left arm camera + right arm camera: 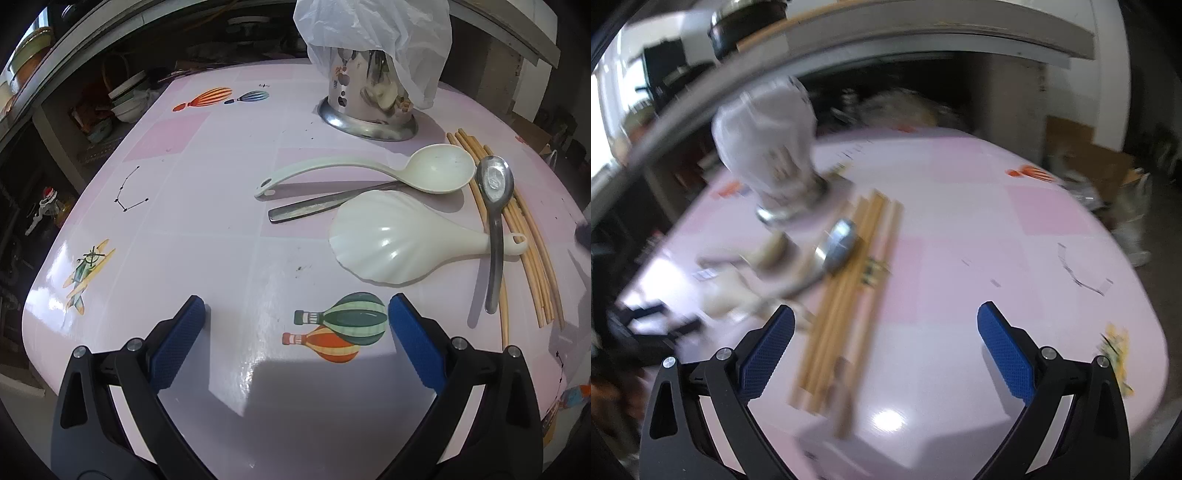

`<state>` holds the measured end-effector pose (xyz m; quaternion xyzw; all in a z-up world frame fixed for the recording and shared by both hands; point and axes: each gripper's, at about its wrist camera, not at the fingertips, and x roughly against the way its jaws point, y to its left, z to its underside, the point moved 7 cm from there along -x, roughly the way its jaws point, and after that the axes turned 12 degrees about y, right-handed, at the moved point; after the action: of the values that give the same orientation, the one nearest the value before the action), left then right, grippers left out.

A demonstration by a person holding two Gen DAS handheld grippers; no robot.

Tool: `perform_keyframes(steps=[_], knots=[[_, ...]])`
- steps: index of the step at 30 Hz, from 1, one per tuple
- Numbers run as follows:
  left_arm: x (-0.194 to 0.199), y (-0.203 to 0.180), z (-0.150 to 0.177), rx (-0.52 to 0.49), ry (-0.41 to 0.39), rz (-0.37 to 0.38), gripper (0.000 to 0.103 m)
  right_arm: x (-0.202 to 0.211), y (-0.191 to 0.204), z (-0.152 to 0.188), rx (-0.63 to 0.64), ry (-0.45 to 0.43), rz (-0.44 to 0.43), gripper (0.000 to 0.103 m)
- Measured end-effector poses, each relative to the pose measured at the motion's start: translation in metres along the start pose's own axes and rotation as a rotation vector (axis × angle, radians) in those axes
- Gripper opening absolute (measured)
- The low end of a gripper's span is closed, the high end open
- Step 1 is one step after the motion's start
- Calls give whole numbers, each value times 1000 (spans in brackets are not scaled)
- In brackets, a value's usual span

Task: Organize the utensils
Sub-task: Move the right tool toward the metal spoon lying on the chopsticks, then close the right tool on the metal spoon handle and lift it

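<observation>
We see a pink checked tablecloth [207, 236] printed with striped balloons [343, 325]. The ladle [369, 173] is cream, the chopsticks [532, 258] tan.

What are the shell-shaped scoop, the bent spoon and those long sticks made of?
Shell-shaped scoop: probably plastic, glossy cream with moulded ribs. Bent spoon: metal, likely steel, grey and reflective though dulled. Long sticks: apparently bamboo or wood, pale tan and matte.

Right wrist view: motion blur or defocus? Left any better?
Right wrist: streaky motion blur smears the chopsticks and metal holder; the right hand-held gripper stays crisp. Left wrist: sharp, window glare on the table, fisheye bending at its edges.
</observation>
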<state>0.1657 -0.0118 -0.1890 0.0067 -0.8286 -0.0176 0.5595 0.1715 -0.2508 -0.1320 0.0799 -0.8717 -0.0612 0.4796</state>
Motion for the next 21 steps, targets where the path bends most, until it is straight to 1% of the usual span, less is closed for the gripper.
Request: perform_keyframes(steps=[2,4,6,7,9,10,12,13,15,16,18,21], knots=[[0,0,-1,-7,-3,0,96,0,7,-14,-2,-11,-70,97],[0,-1,-1,-10,-7,0,96,-6,12,-26,-6,-1,-122,92],[0,0,-1,-10,-8,-1,96,-14,16,-35,-18,17,-160,84],[0,0,-1,-12,-8,-1,96,-19,17,-40,-30,30,-187,82],[1,0,-1,-14,-10,1,96,-30,16,-51,-58,58,-232,72],[1,0,-1,-15,-11,3,96,-33,17,-52,-64,64,-245,70],[1,0,-1,-22,-13,7,96,-42,17,-60,-74,88,-264,60],[1,0,-2,-26,-12,10,96,-47,16,-62,-74,98,-271,58],[1,0,-2,-32,-12,13,96,-58,15,-67,-90,127,-284,51],[0,0,-3,-34,-11,15,96,-63,15,-69,-95,140,-291,48],[0,0,-3,-36,-13,16,96,-73,15,-70,-100,168,-288,41],[0,-1,-3,-36,-16,16,96,-83,17,-69,-98,205,-286,33]])
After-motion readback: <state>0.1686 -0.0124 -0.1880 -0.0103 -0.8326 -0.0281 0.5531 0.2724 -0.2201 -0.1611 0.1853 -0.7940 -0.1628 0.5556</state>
